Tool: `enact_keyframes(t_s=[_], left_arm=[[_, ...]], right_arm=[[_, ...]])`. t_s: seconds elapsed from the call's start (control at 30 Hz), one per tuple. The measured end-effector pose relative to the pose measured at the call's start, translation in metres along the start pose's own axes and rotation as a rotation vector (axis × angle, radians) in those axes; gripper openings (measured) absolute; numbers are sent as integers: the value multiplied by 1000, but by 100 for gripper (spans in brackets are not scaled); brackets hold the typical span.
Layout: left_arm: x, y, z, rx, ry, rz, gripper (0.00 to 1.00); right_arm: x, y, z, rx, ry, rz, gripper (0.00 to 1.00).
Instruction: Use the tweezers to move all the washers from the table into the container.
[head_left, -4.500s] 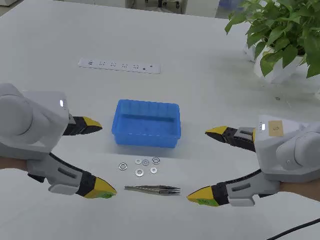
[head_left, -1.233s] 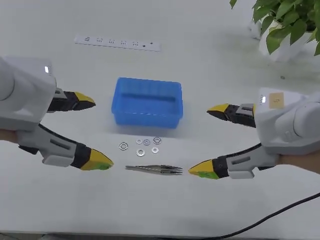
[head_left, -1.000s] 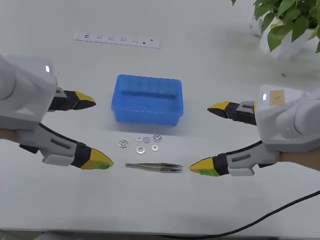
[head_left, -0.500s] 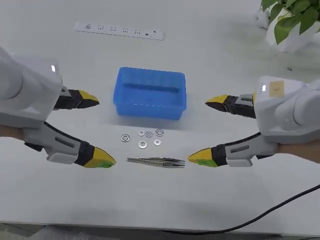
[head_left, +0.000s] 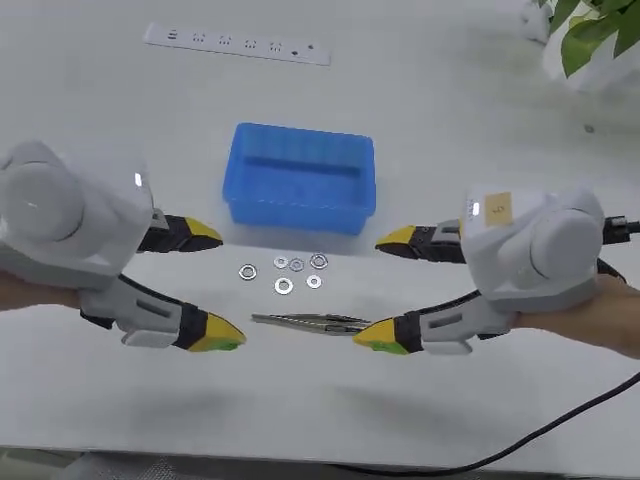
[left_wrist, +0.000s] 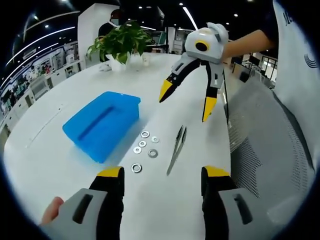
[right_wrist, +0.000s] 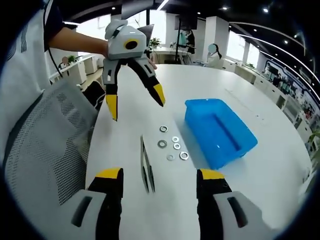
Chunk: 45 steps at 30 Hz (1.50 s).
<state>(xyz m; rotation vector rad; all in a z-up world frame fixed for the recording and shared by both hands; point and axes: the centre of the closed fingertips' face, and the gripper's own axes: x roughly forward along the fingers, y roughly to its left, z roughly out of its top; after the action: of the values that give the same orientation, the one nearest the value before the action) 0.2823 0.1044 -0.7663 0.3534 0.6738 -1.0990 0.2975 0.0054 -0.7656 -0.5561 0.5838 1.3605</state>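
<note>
Head view, left gripper: the left gripper (head_left: 215, 285) hovers to the left of the washers, its jaws spread wide with nothing between them.
Head view, right gripper: the right gripper (head_left: 378, 290) faces it from the right, its jaws equally wide and empty. Its lower tip is just beside the tweezers' right end; I cannot tell whether they touch.
Head view, tweezers: the tweezers (head_left: 310, 321) lie flat on the white table (head_left: 450, 120), between the two lower jaw tips.
Head view, washers: six washers (head_left: 285, 275) sit in a loose cluster on the table, between the tweezers and the container.
Head view, container: the blue container (head_left: 300, 215) stands open side up just beyond the washers.
Head view, surroundings: a power strip (head_left: 237, 44) lies far back, plant (head_left: 590, 30) leaves show at the top right, and a dark cable (head_left: 560, 425) runs along the near right.
Left gripper view, extra: this view's own jaws are spread at the bottom, with the washers (left_wrist: 144, 145) and tweezers (left_wrist: 176, 147) ahead of them. The container (left_wrist: 120, 132) is to the left. The right gripper (left_wrist: 187, 102) hangs opposite, held on a person's bare forearm. A mesh chair (left_wrist: 260, 125) stands on the right, and the whole potted plant (left_wrist: 120, 42) stands behind.
Right gripper view, extra: this view's own jaws are also apart, with the tweezers (right_wrist: 146, 167) between them. The left gripper (right_wrist: 136, 105) is opposite with its jaws splayed. The mesh chair (right_wrist: 45, 140) is on the left, and people are seated far off.
In the way: the container's near wall stands right behind the washers.
</note>
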Motion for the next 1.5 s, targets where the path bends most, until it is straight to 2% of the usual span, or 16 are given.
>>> enact_keyframes(t_s=[0.17,0.23,0.37,0.5,0.6,0.7,0.77,0.9,1.07,1.1,1.3,1.4,1.5], left_arm=[[9,-7,-5,-6,20,-20,64],[13,-10,-7,-5,30,-29,64],[20,-10,-14,-15,59,-40,63],[28,-11,-11,-37,47,-52,60],[35,-14,-10,-17,49,-59,57],[40,-17,-12,1,67,-75,55],[43,-18,-15,16,83,-79,52],[43,-17,-18,30,99,-79,49],[46,-18,-20,56,120,-82,42],[47,-18,-18,74,112,-81,42],[51,-18,-16,83,126,-82,29],[54,-21,-14,111,124,-98,29],[55,-20,-14,140,128,-92,26]], right_arm=[[10,3,-6,15,1,19,53],[14,9,-8,18,-3,45,49],[22,17,-14,39,9,67,42],[28,18,-14,54,5,71,38],[34,18,-13,63,7,71,31],[40,21,-14,46,30,84,31],[43,22,-17,11,53,89,30],[45,24,-17,2,62,101,27],[47,26,-22,-39,96,107,20],[48,27,-23,-44,101,107,20],[49,25,-24,-91,119,95,15],[50,24,-24,-113,128,92,14],[50,25,-24,-134,136,96,13]])
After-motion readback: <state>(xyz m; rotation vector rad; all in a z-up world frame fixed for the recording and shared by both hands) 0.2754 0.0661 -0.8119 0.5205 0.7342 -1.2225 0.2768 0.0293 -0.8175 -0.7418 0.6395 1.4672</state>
